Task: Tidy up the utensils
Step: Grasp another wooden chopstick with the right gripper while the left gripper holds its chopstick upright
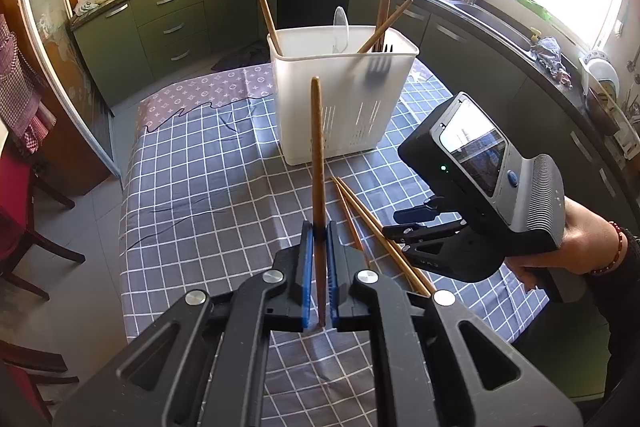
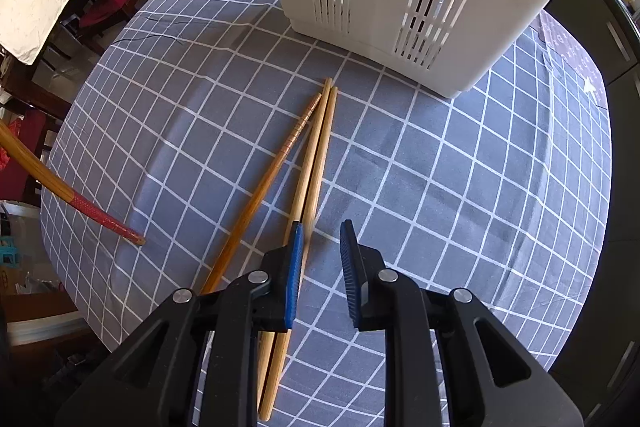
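Observation:
My left gripper (image 1: 319,231) is shut on a brown chopstick (image 1: 317,155) and holds it upright above the table, in front of the white utensil holder (image 1: 344,107). The holder has chopsticks, a white spoon and a fork in it. My right gripper (image 2: 323,233) is open, low over the tablecloth, just right of three chopsticks (image 2: 308,163) that lie on the cloth; its left pad is at the edge of the pale pair. The held chopstick's red end (image 2: 104,219) shows at the left of the right wrist view. The right gripper also shows in the left wrist view (image 1: 408,223).
The table has a blue checked cloth (image 1: 200,195). Dark chairs (image 1: 24,227) stand at its left. Green kitchen cabinets and a counter with pots, a rice cooker and a sink (image 1: 492,7) run behind and to the right.

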### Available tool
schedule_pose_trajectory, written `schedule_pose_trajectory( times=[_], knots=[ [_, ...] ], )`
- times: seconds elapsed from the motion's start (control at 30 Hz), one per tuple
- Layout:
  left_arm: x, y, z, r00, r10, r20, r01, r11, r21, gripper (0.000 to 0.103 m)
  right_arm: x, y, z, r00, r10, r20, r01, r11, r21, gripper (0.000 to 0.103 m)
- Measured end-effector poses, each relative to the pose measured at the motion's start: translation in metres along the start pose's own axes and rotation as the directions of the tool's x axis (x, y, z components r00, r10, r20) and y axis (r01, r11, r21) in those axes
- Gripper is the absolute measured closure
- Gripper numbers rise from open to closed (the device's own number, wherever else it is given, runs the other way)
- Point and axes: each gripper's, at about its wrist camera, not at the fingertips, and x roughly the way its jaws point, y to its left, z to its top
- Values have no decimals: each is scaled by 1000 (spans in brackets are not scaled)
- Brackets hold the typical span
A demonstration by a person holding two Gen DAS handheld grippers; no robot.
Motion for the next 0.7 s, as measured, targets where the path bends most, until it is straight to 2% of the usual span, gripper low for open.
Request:
schedule_pose_trajectory(
  times=[0.33,0.57,0.7],
  knots=[
    [7,0,-2,1000,-9,-22,9,1000,7,96,0,-7,0,1000,-18,-4,18,1000,20,85],
    [5,1,-2,1000,-8,-18,8,1000,8,96,12,1,11,999,-45,-31,45,999,18,85],
    [4,1,-3,1000,-8,-15,8,1000,11,96,13,3,14,999,-42,-23,42,999,7,94]
  ],
)
